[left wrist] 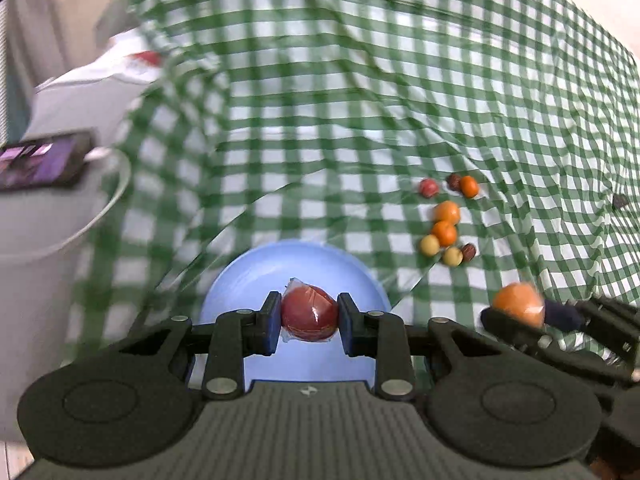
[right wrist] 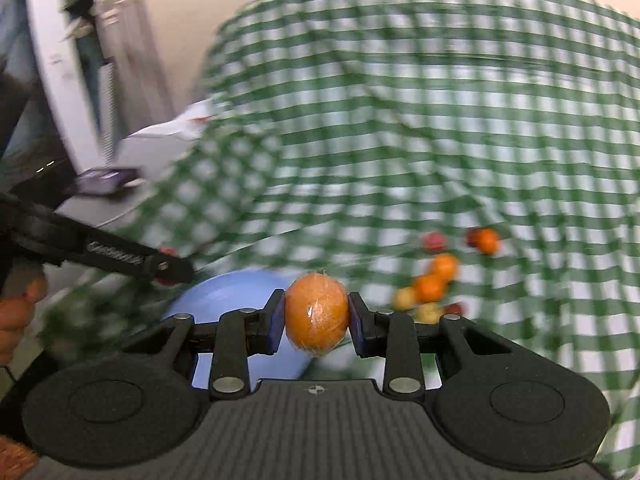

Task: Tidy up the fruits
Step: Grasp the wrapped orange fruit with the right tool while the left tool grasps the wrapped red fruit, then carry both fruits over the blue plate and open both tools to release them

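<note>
Over the blue plate point(left wrist: 240, 280), left gripper point(left wrist: 309, 316) is clamped on a red fruit point(left wrist: 309, 314) wrapped in clear film, one pad on each side, fruit hanging above the plate's middle. Right gripper point(right wrist: 317, 316) is clamped on an orange point(right wrist: 317, 314), also film-wrapped, held near the plate's right edge point(right wrist: 224, 292); in the left wrist view the same orange point(left wrist: 518, 308) shows at the right, beside the plate. Plate sits on a green checked tablecloth point(left wrist: 360, 120). Remaining fruits point(left wrist: 446, 220) lie in a loose group on the cloth, behind and to the right of the plate: small oranges, yellow ones, dark red ones, some touching. A phone point(left wrist: 40, 162) lies off the cloth on the left. Right wrist view is motion-blurred.
</note>
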{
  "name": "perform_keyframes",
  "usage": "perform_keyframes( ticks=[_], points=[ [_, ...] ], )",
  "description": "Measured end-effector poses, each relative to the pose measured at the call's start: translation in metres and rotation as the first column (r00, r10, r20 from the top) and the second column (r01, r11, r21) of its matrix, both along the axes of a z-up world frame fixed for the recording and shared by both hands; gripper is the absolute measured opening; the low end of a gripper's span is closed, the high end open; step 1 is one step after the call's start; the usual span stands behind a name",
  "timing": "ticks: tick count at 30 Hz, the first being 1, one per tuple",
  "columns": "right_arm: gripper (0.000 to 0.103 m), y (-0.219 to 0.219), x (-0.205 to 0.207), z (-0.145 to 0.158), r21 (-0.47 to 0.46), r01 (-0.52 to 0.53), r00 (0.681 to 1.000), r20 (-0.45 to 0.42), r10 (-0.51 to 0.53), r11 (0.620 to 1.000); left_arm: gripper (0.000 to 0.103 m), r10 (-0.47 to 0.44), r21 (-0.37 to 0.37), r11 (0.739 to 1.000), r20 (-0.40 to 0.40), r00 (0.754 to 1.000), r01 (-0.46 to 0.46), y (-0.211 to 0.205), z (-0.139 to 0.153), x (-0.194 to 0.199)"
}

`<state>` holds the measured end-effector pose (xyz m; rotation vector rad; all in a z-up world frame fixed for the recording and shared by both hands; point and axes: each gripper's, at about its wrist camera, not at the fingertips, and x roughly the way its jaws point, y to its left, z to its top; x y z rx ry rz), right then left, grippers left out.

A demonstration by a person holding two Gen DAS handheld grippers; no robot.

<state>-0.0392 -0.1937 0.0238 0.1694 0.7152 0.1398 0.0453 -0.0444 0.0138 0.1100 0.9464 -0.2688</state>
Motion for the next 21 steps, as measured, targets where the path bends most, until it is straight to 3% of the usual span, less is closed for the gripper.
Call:
perform_keyframes(
  ticks=[8,21],
  points=[
    [0.034,0.057,-0.028,0.009,-0.021,-0.103,0.994,-0.022,0.103,0.994,0.032,0.069,-0.045,0.997,0.020,0.997,-0.068,0.043,0.005,-0.038],
    [0.034,0.060,-0.033,0.017,-0.046,-0.114,0.994,-0.012,0.113,0.992,0.032,0.086,-0.056,0.995,0.037,0.996,-0.084,0.056,0.009,-0.048]
  ],
)
